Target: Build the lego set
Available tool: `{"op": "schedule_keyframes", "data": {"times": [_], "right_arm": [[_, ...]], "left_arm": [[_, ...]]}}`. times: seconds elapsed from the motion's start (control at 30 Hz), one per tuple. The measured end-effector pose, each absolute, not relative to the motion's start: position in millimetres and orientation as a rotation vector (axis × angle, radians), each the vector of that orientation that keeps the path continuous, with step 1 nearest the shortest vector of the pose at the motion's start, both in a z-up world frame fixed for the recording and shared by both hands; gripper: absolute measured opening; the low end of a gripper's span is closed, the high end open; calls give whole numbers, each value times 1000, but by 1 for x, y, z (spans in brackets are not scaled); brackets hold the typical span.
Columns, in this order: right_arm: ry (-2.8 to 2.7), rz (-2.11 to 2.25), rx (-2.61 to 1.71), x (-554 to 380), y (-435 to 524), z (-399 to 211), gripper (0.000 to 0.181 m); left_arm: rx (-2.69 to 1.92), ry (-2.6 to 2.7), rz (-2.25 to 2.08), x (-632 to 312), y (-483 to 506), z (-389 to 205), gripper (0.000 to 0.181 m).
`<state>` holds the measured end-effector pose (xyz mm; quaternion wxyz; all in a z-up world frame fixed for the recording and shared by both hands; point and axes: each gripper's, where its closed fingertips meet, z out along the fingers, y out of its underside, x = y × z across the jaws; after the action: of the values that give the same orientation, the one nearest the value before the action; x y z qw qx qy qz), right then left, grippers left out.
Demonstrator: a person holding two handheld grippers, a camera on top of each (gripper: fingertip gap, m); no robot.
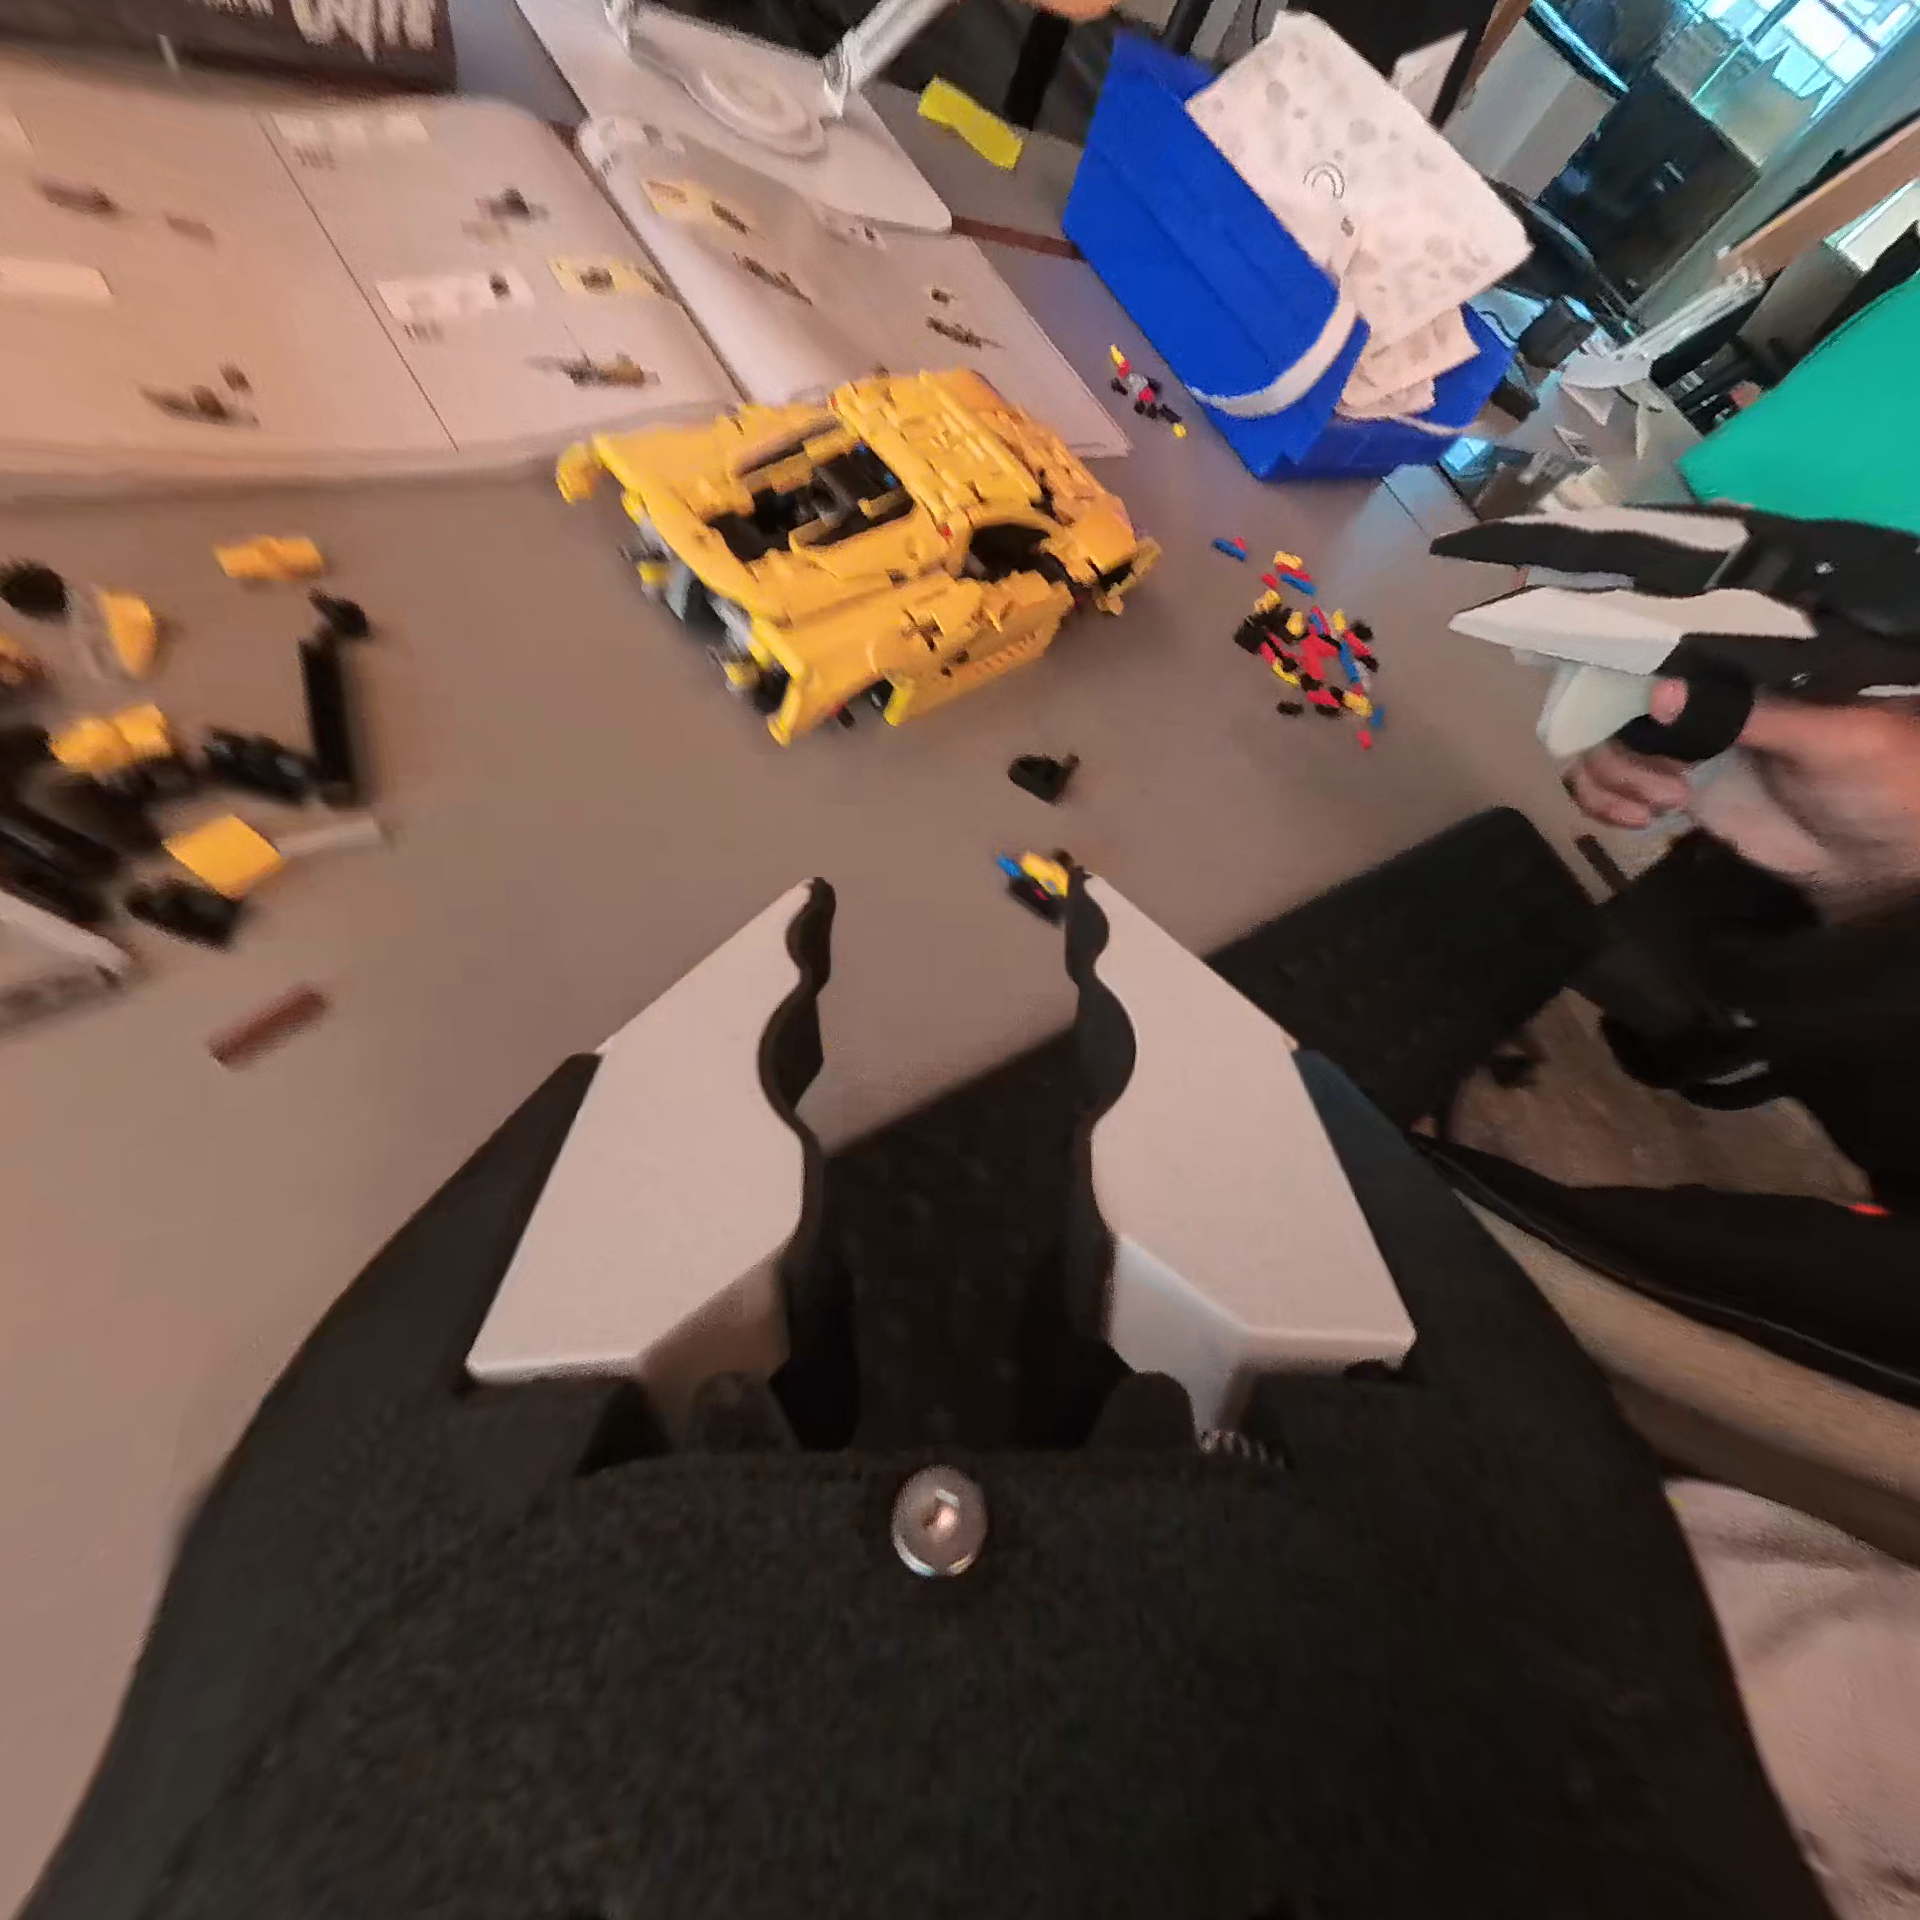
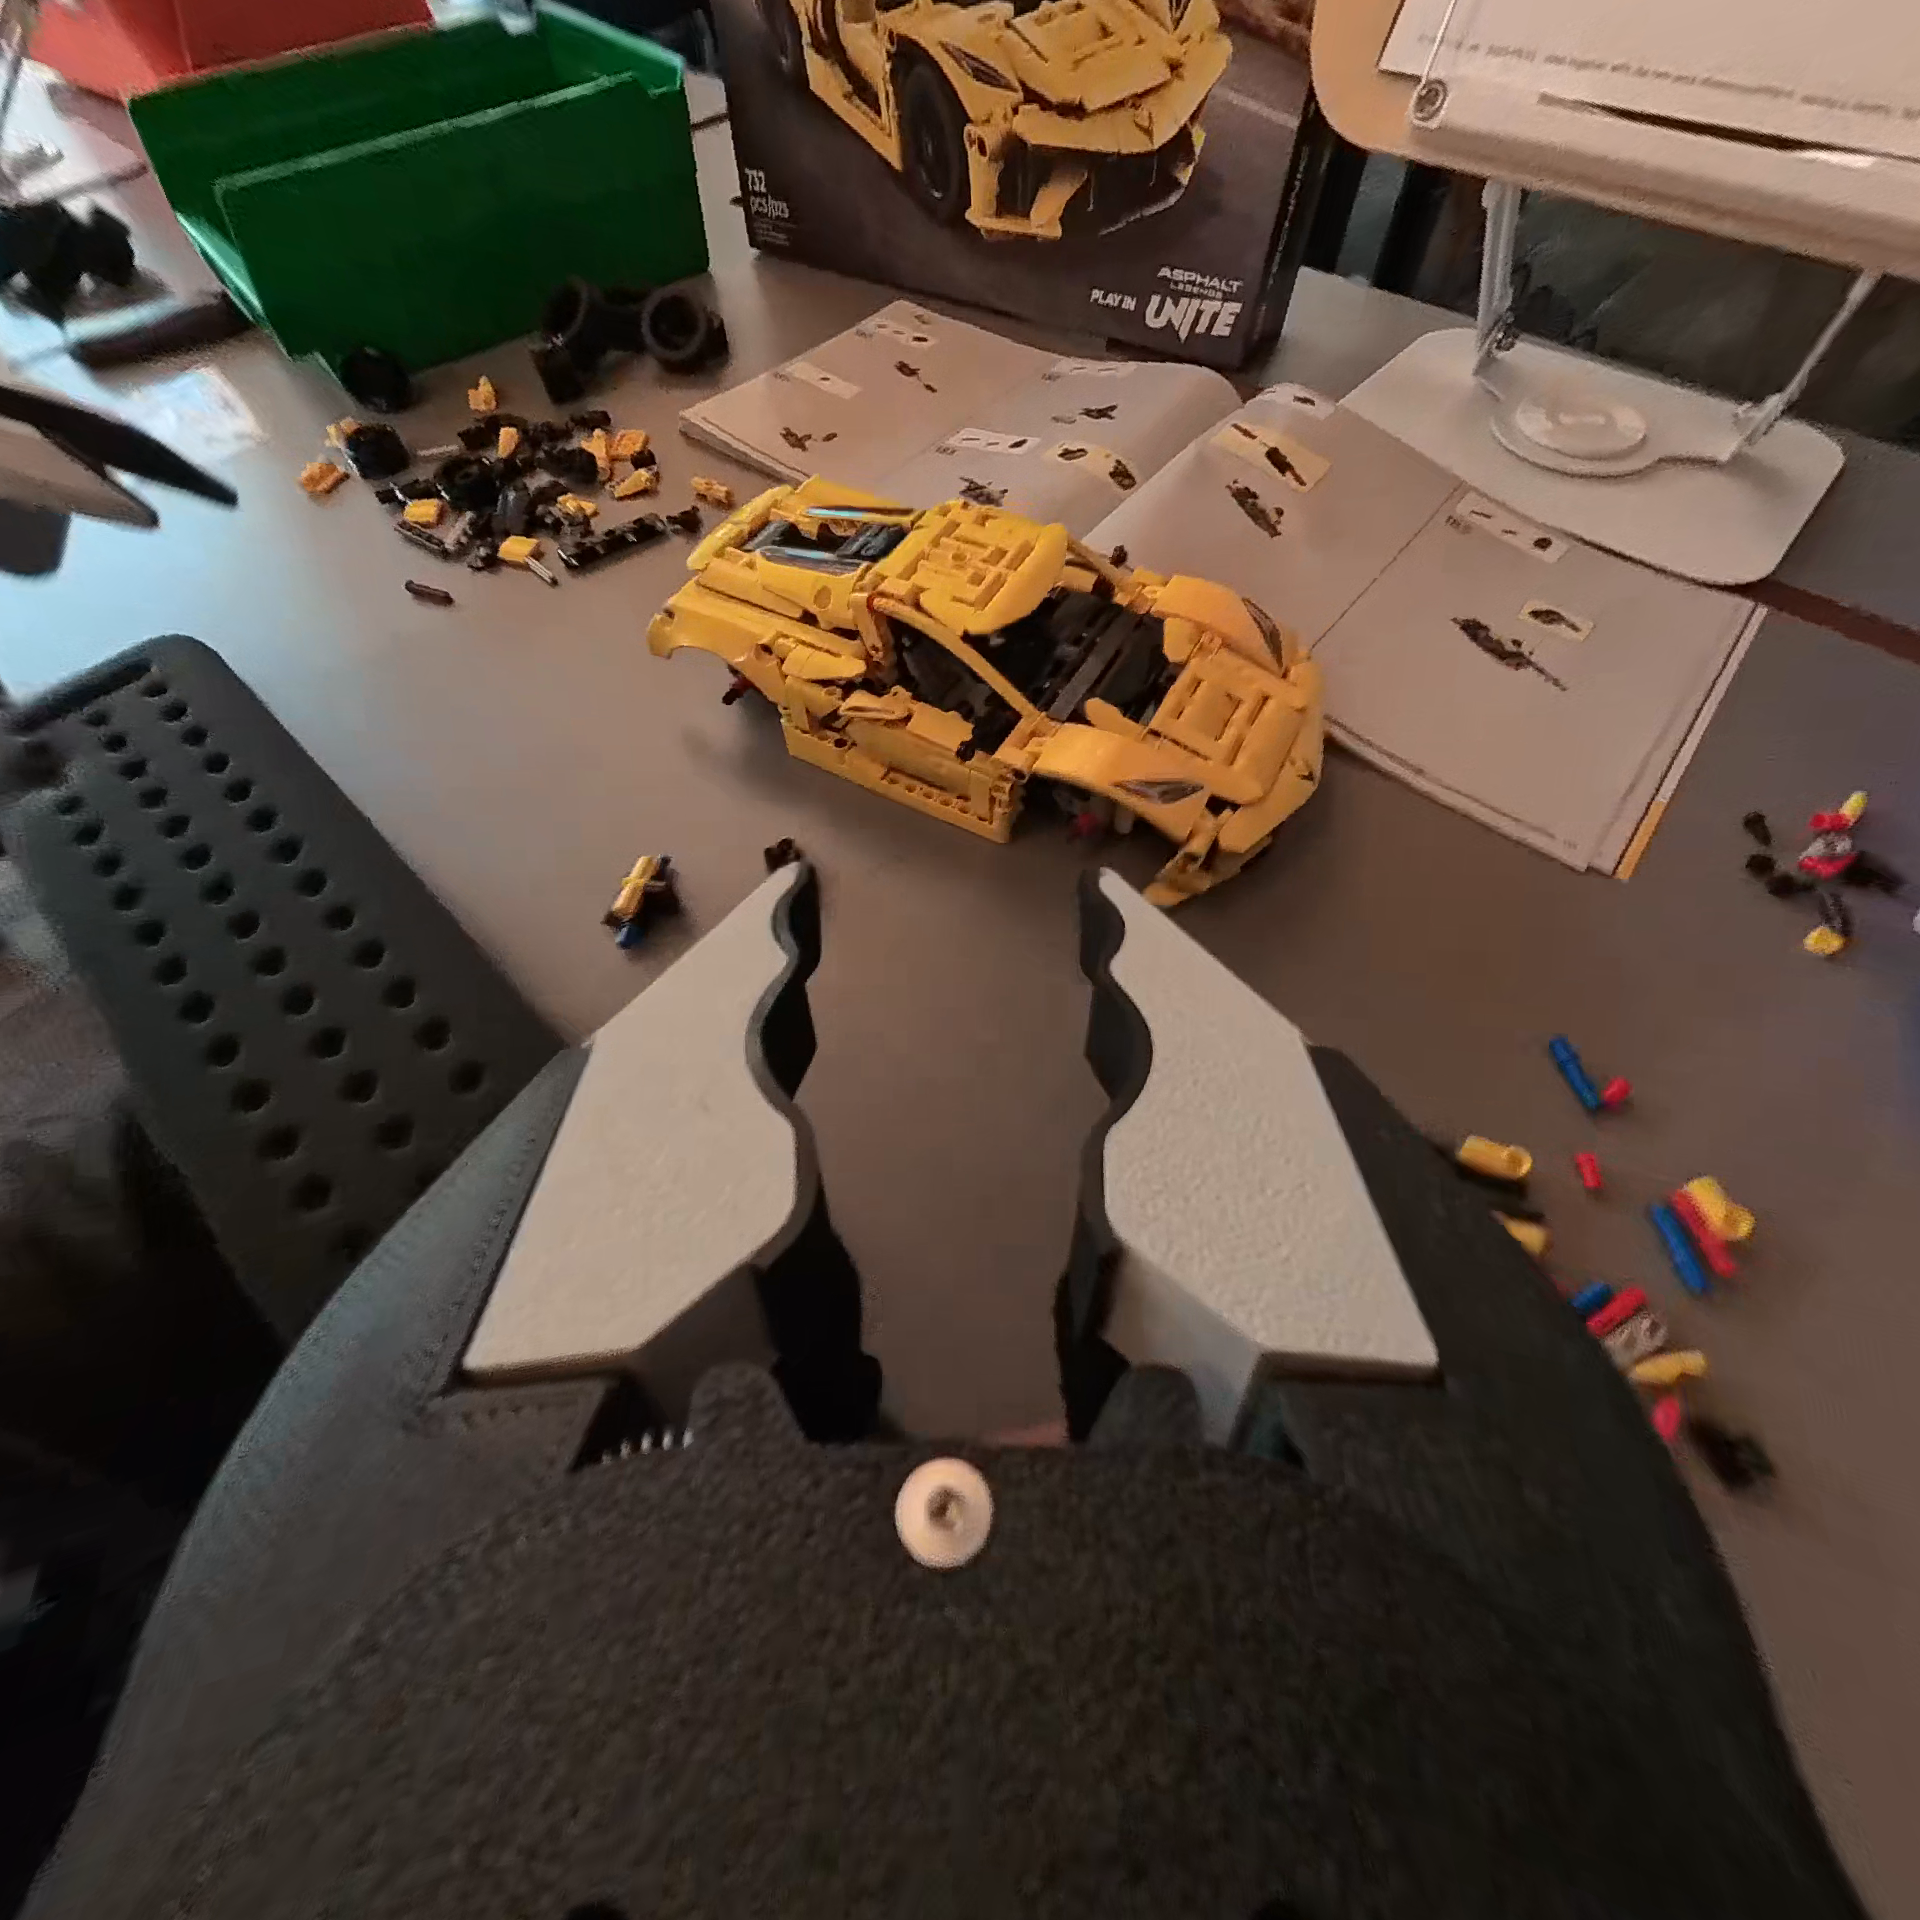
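A partly built yellow lego car (image 1: 862,551) sits on the grey table, also in the right wrist view (image 2: 997,675). My left gripper (image 1: 951,899) is open and empty, held above the table's near edge. A small yellow, blue and black assembly (image 1: 1039,878) lies just beyond its right fingertip and shows in the right wrist view (image 2: 642,896) too. My right gripper (image 2: 945,883) is open and empty, short of the car; it shows at the right of the left wrist view (image 1: 1455,582). A small black piece (image 1: 1042,775) lies before the car.
An open instruction booklet (image 2: 1351,540) lies behind the car, with the set's box (image 2: 1039,166) farther back. Yellow and black parts (image 2: 509,488) and tyres (image 2: 623,332) lie left, by a green bin (image 2: 436,187). Small coloured pins (image 2: 1662,1247) lie right. A blue bin (image 1: 1226,270) and a black chair (image 2: 239,935) stand near. From the right gripper's tips to the small black piece (image 1: 1042,775) is close to 15 cm. The right camera catches it too, in the right wrist view (image 2: 781,858). The partly built yellow lego car (image 1: 862,551) lies around 15 cm away from my left fingertips. Look for it in the right wrist view (image 2: 784,570) too.
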<state>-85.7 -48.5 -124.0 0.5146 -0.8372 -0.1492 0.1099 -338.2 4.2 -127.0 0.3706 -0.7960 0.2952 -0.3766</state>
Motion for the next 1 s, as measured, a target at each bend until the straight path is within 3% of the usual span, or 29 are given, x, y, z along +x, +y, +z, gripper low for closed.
{"op": "schedule_keyframes", "data": {"times": [0.23, 0.4, 0.47, 0.63, 1.0], "right_arm": [[-372, 215, -1981, -63, 75, -108, 52], [-79, 195, -1806, -14, 128, -121, 50], [-76, 159, -1823, -9, 124, -136, 53], [-148, -24, -1740, -6, 117, -130, 38], [5, 282, -1756, -8, 111, -129, 30]], "left_arm": [[-1876, 693, -739, -308, 164, -110, 45], [-1974, 813, -604, -263, 260, -146, 45], [-2003, 797, -625, -252, 273, -163, 45], [-2032, 815, -620, -244, 272, -200, 45], [-1917, 813, -575, -250, 265, -175, 44]]}}
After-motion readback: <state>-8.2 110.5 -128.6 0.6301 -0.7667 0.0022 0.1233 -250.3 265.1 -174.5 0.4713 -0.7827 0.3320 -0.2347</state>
